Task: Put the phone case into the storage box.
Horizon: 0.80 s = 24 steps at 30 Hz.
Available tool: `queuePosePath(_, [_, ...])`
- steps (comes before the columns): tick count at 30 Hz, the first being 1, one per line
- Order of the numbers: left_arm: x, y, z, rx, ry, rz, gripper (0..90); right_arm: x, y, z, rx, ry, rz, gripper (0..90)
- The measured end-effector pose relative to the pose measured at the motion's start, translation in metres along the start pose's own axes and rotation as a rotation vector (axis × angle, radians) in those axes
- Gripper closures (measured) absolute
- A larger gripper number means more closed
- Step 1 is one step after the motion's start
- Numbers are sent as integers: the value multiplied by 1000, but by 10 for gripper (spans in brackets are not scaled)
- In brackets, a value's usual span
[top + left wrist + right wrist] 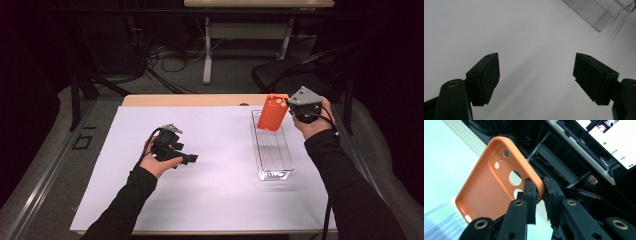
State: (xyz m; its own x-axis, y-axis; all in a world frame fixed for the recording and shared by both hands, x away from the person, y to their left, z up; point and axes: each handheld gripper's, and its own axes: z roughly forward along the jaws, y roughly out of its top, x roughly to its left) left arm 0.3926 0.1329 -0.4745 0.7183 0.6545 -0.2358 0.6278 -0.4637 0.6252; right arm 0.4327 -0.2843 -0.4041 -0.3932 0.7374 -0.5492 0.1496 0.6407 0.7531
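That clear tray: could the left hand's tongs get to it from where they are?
Probably yes. The left tongs stand open, holding nothing, and bare white table lies between them and the clear tray.

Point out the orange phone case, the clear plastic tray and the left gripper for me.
orange phone case (486,192): right gripper view, on its inner back panel.
clear plastic tray (273,170): high view, on its near end wall.
left gripper (536,77): left gripper view, midway between its two open jaw tips.

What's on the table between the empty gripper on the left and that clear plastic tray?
Nothing: in the high view, only bare white table cover separates the left gripper from the clear tray.
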Motion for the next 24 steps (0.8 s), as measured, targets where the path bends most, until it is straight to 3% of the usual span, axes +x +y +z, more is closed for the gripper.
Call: queuePosePath(24, [5, -9, -7, -2, 17, -21, 218, 6, -14, 44, 1, -46, -77, 811])
